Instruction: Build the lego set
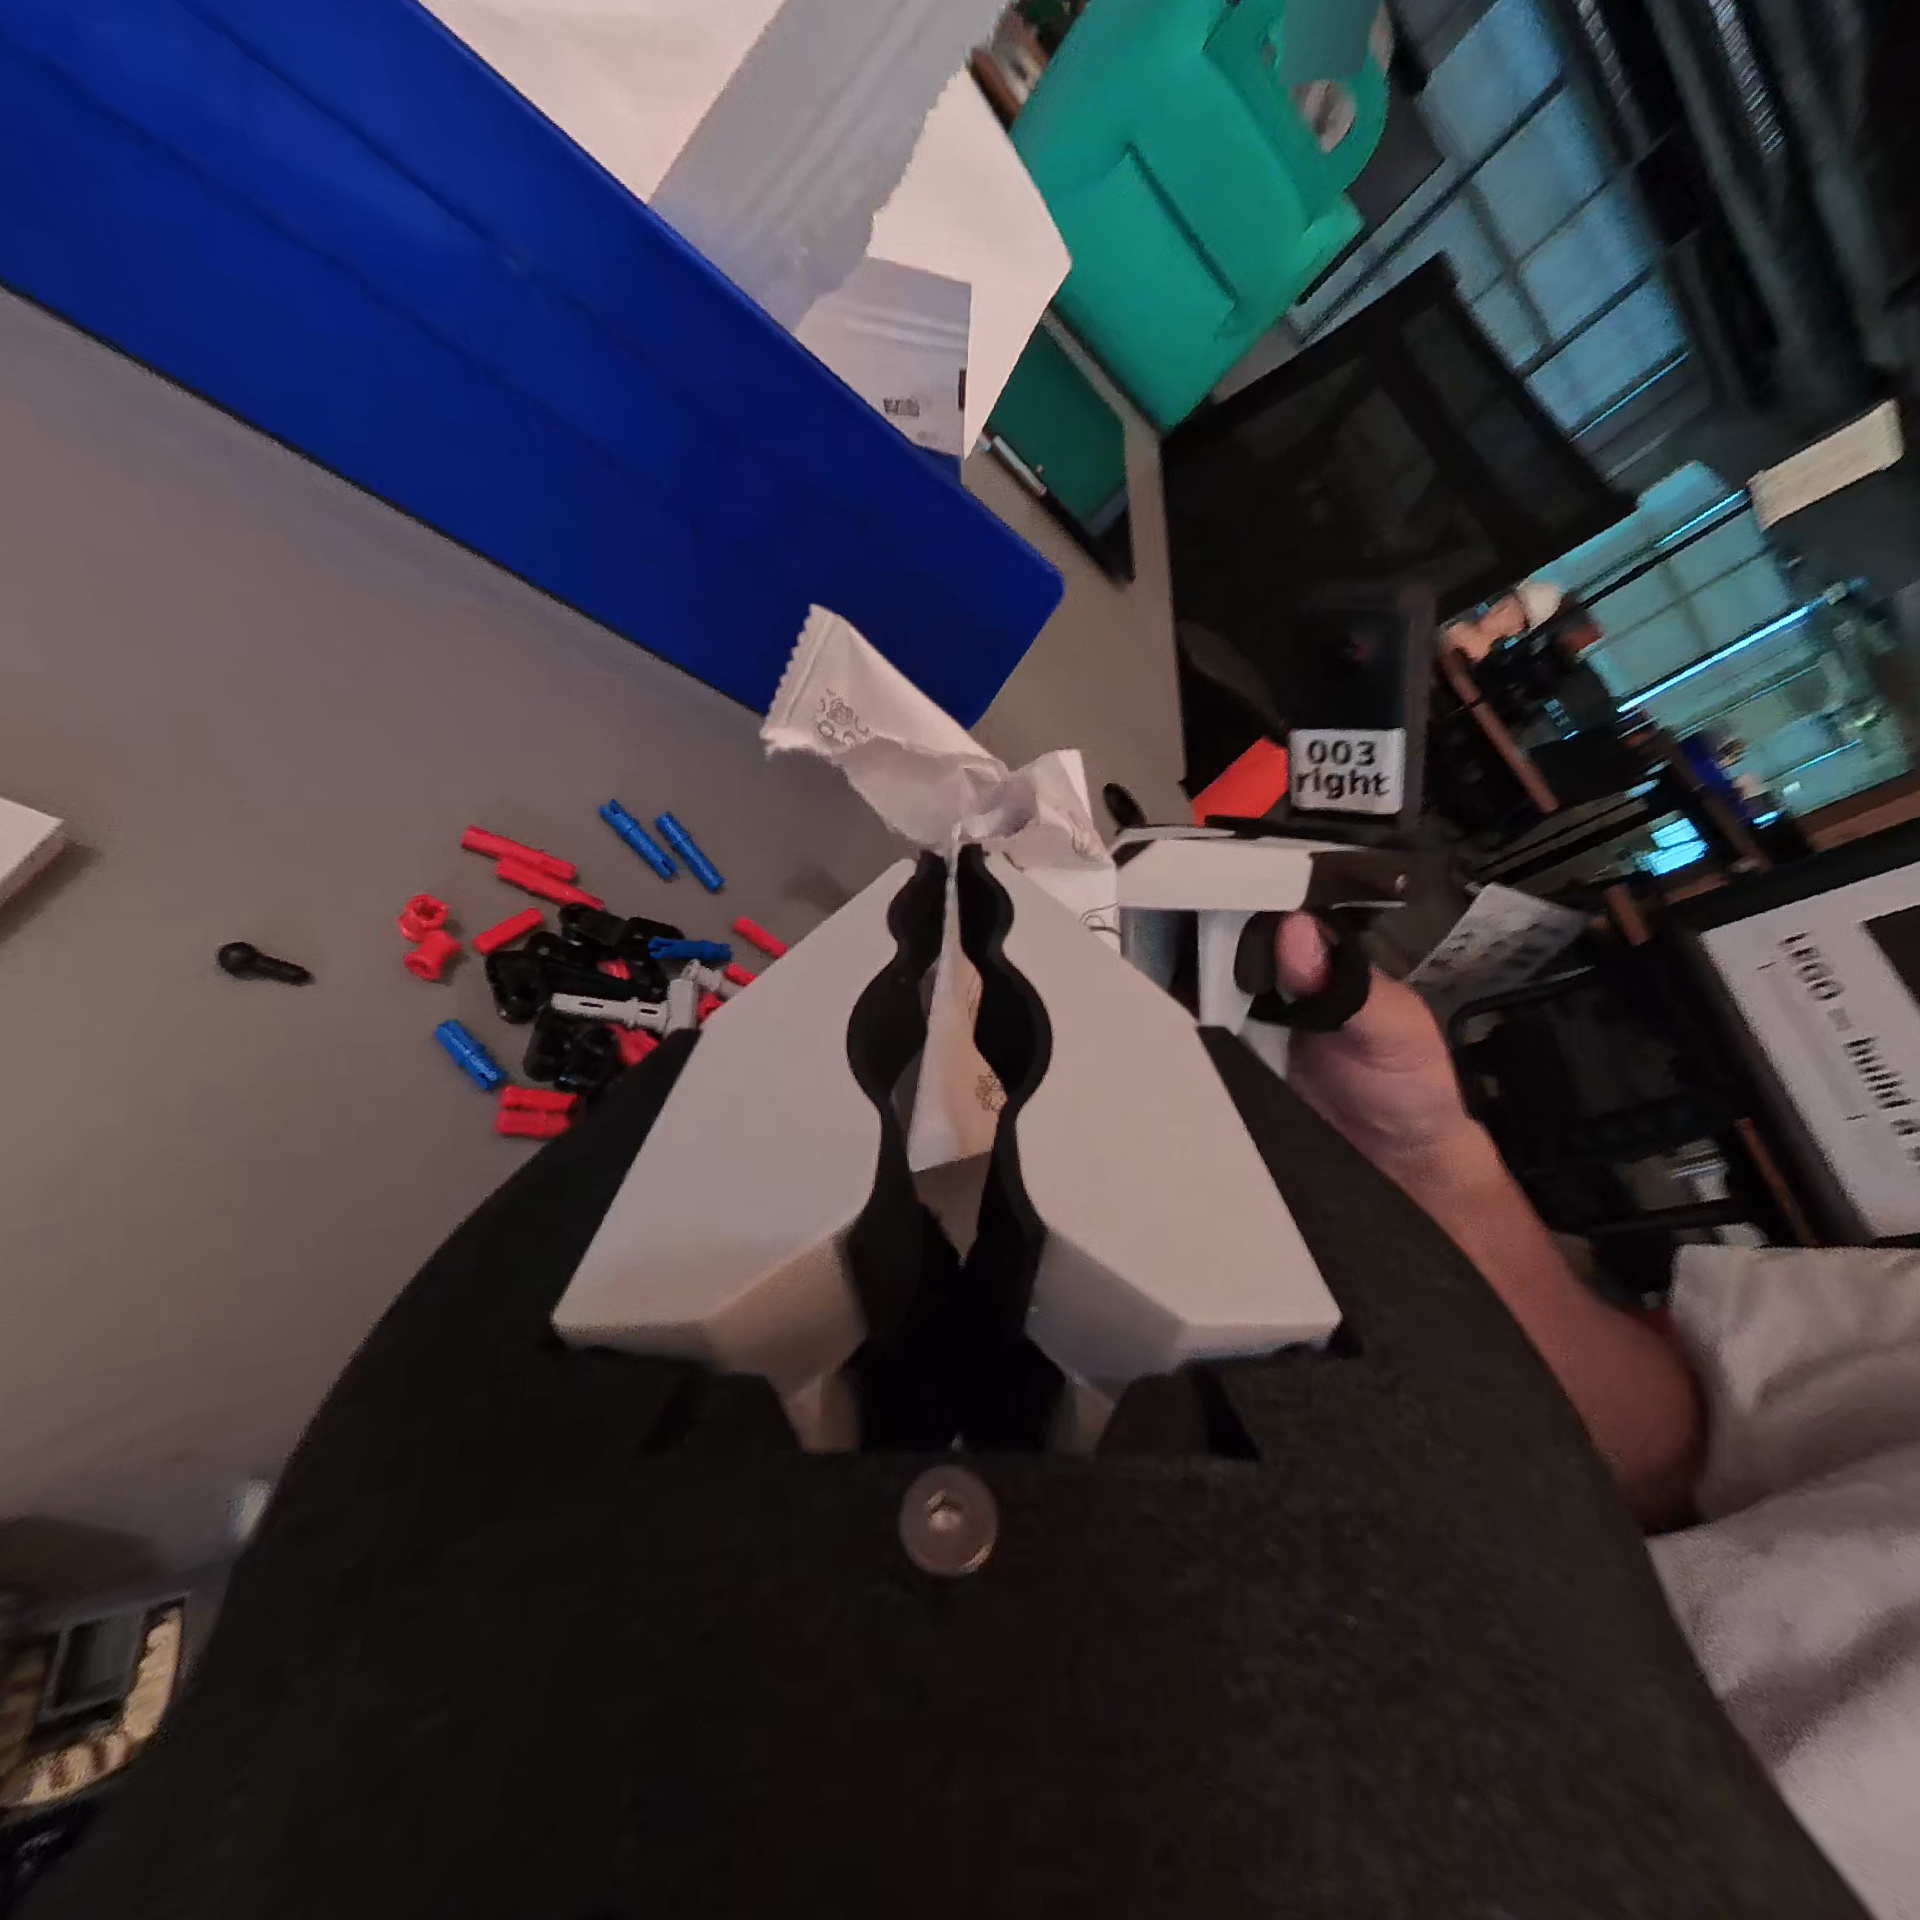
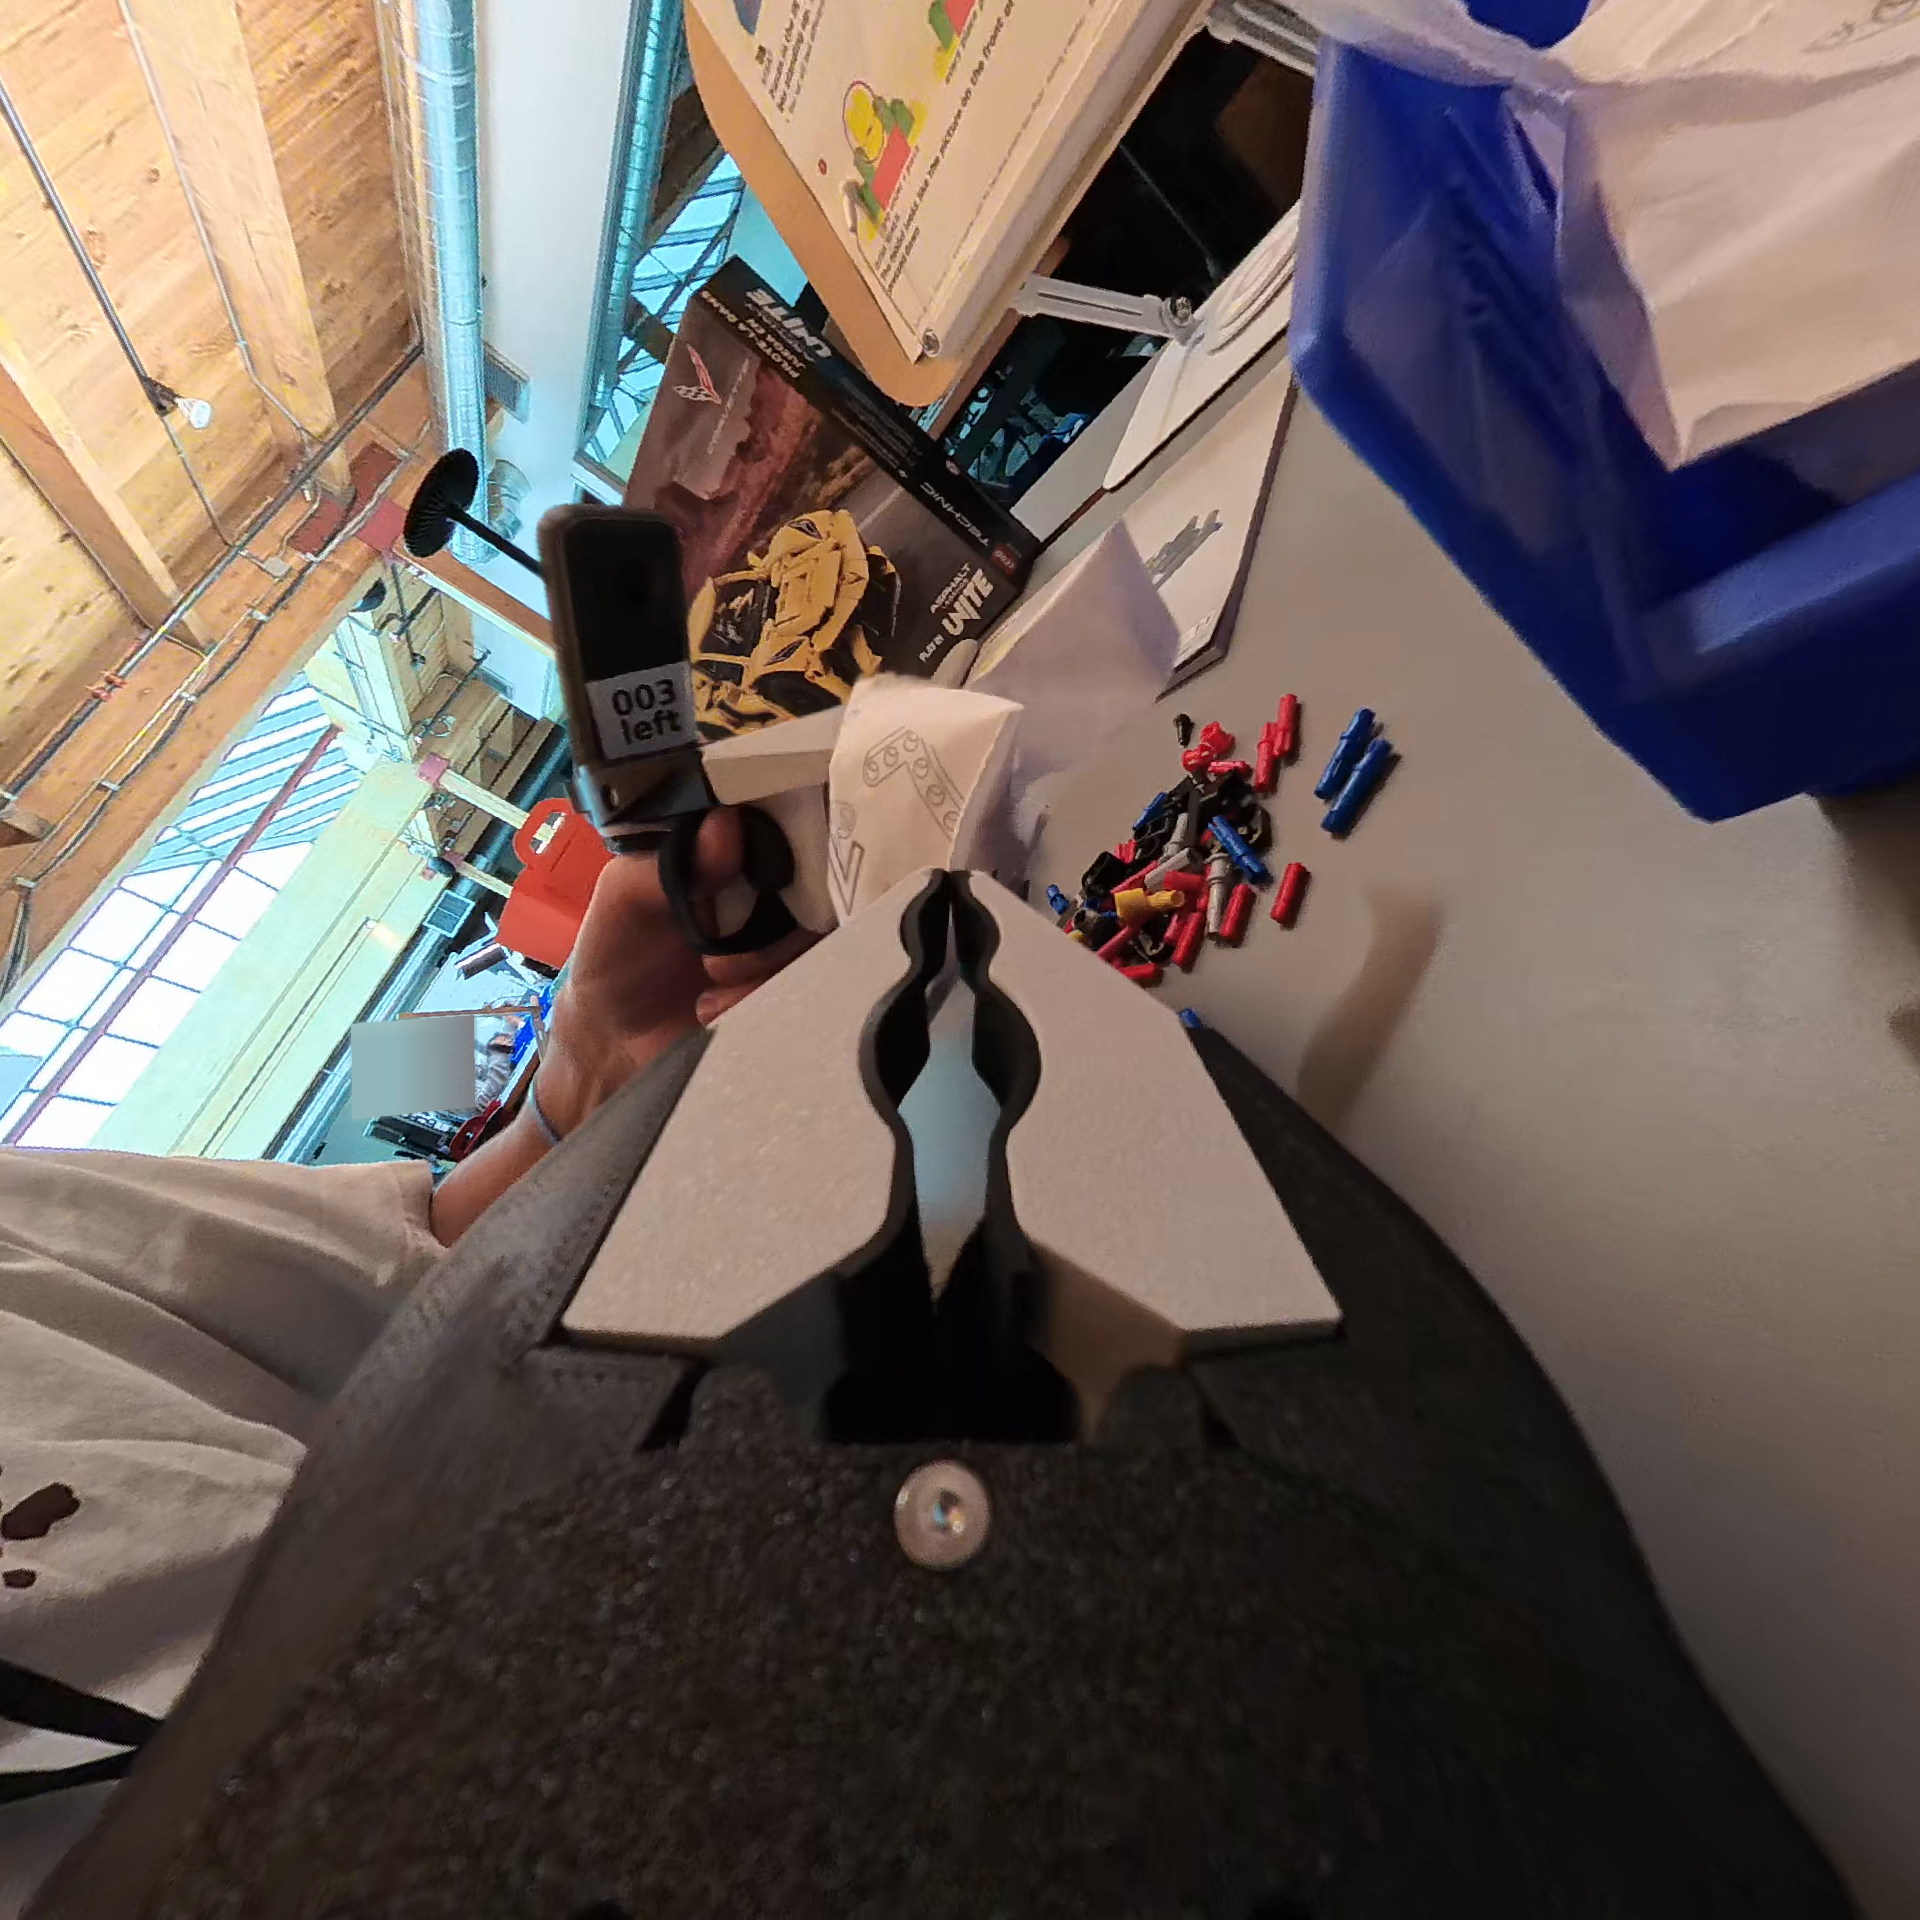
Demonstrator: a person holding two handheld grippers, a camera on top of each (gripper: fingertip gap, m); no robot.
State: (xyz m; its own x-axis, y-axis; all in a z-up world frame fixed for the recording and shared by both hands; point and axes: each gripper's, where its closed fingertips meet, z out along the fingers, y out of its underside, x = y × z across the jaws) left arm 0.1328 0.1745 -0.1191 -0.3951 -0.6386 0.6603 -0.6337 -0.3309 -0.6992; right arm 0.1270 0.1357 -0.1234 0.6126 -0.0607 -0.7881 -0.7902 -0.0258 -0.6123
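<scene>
A white paper parts bag (image 1: 883,717), crumpled and torn, is pinched between both grippers above the grey table. My left gripper (image 1: 940,857) is shut on one end of it, and paper shows between its black pads. My right gripper (image 2: 948,881) is shut on the other end of the bag (image 2: 914,779). Each gripper shows in the other's view, held by a hand: the right one (image 1: 1132,862) and the left one (image 2: 800,779). A pile of small red, blue, black and grey lego pins (image 1: 582,987) lies on the table below; it also shows in the right wrist view (image 2: 1195,862).
A blue bin (image 1: 520,364) holding more white bags stands behind the pile, also in the right wrist view (image 2: 1507,416). A lone black piece (image 1: 260,964) lies left of the pile. The lego box (image 2: 831,540), a booklet (image 2: 1184,582) and an instruction board (image 2: 935,135) are at the far side. One gripper's finger ends stand about 5 cm off the other's.
</scene>
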